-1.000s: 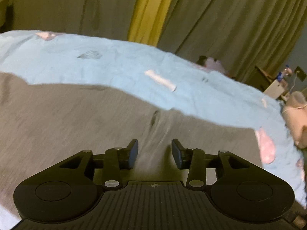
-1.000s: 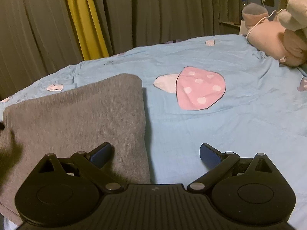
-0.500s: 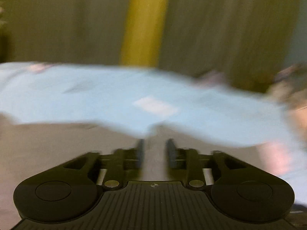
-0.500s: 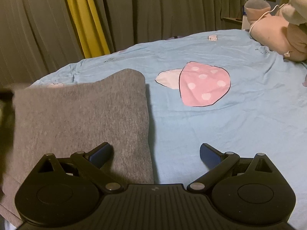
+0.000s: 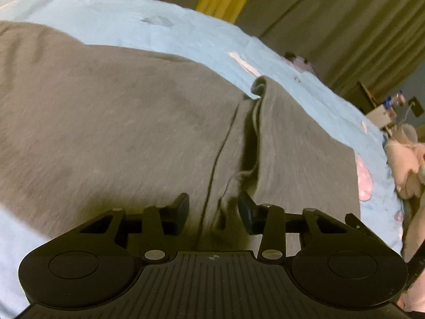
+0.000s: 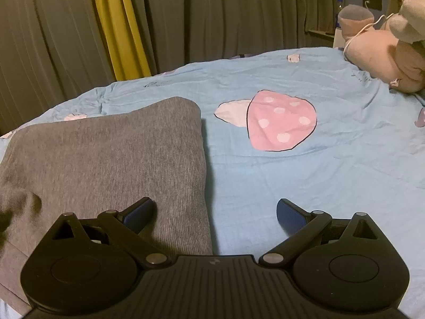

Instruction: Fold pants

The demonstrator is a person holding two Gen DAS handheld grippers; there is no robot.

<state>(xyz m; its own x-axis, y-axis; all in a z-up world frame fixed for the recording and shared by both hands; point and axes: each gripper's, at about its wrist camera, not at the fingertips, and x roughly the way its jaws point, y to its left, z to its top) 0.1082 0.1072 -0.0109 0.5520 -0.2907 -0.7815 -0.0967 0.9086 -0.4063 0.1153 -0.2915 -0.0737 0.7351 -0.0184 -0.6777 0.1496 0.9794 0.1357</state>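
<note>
Our left gripper (image 5: 213, 211), half open, straddles a raised ridge at twelve o'clock on the soft, floppy grey knit pants (image 5: 119, 122), while our right gripper (image 6: 215, 212) gapes wide, empty.

Pants (image 6: 106, 159) on bedsheet (image 6: 292, 186) (left side)

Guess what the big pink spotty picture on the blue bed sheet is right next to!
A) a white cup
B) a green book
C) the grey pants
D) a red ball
C: in the right wrist view the pink spotted patch printed on the blue sheet lies just right of the folded grey pants; no ball, book or cup is visible there.
</note>
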